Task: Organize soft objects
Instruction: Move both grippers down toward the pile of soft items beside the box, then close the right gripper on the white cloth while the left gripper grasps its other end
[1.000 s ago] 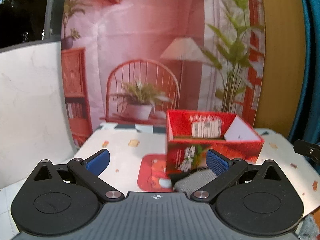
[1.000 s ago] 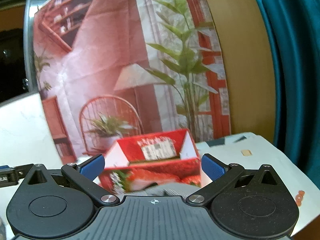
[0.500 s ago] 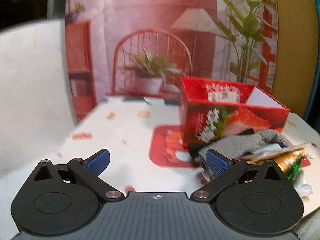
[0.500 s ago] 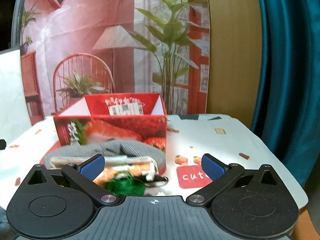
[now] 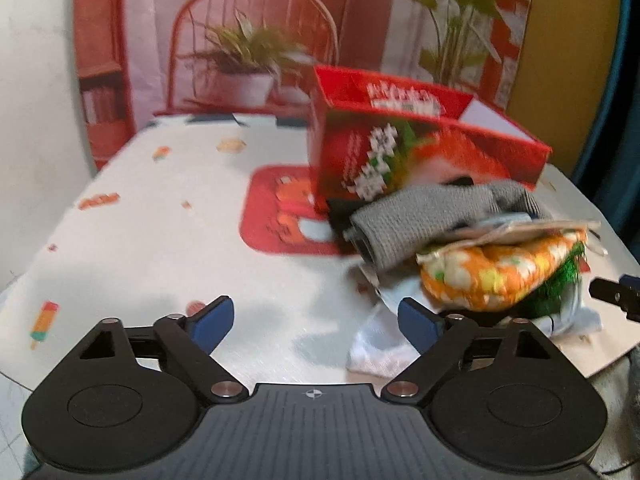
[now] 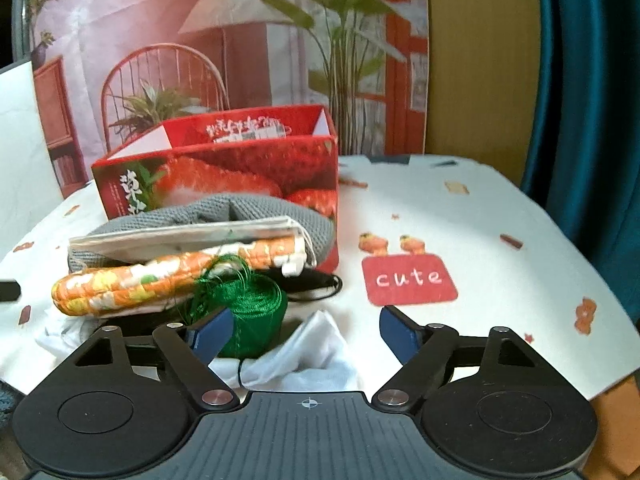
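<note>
Both the left gripper [image 5: 314, 320] and right gripper [image 6: 306, 330] gape apart, holding nothing. The soft pile, grey sock [image 6: 208, 212], orange pad [image 6: 132, 284] and green thread [image 6: 244, 300], lies touching the red box [image 6: 224, 168] (front side). All probably light and limp; pinch the sock's bunched fold.

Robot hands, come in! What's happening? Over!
Left gripper open, right gripper open. Soft pile, gray knit cloth topmost, before red strawberry box. Green thread skein nearest.
</note>
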Action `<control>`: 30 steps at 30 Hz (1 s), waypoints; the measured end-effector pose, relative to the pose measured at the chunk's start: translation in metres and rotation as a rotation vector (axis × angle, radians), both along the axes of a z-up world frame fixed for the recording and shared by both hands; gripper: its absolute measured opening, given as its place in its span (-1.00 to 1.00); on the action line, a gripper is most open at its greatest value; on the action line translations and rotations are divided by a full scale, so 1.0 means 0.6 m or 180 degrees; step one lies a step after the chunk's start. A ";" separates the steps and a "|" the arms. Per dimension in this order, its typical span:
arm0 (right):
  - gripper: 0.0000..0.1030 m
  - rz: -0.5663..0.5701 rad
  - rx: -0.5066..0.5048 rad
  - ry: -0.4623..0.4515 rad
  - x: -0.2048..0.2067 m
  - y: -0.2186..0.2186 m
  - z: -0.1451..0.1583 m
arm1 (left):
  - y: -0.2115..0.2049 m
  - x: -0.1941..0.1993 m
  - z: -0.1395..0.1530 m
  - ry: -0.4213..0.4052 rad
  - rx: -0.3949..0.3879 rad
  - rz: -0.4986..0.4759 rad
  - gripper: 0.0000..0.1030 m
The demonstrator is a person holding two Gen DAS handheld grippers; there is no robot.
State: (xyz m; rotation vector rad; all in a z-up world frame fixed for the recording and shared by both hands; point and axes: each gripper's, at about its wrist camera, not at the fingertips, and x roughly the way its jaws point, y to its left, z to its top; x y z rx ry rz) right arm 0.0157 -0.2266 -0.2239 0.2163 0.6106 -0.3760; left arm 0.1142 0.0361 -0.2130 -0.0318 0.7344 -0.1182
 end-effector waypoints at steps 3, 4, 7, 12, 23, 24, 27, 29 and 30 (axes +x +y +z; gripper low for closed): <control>0.44 0.0003 0.0040 0.0005 -0.001 -0.002 -0.003 | 0.007 0.004 -0.014 0.0120 -0.0110 -0.0015 0.61; 0.43 0.0007 0.0050 0.0012 0.001 -0.003 -0.003 | 0.011 0.006 -0.019 0.0160 -0.0161 -0.0001 0.58; 0.37 0.0016 0.0084 0.0032 0.003 -0.006 -0.005 | 0.025 0.013 -0.028 0.0245 -0.0296 0.0134 0.45; 0.35 0.0001 0.0133 0.0029 0.000 -0.009 -0.007 | 0.052 0.025 -0.007 0.0198 -0.0508 0.0425 0.36; 0.12 -0.0110 0.0407 0.0084 0.001 -0.032 -0.025 | 0.015 0.030 -0.027 0.0407 -0.0459 0.0007 0.02; 0.07 -0.0115 0.0421 0.0105 0.004 -0.034 -0.028 | 0.014 0.032 -0.030 0.0415 -0.0485 -0.0005 0.02; -0.03 -0.0176 0.0421 0.0151 0.013 -0.038 -0.039 | 0.014 0.036 -0.040 0.0443 -0.0575 -0.0050 0.02; -0.08 -0.0201 0.0431 0.0194 0.021 -0.042 -0.047 | 0.010 0.035 -0.049 0.0458 -0.0582 -0.0089 0.02; -0.09 -0.0200 0.0453 0.0228 0.026 -0.043 -0.052 | 0.007 0.035 -0.053 0.0485 -0.0586 -0.0117 0.02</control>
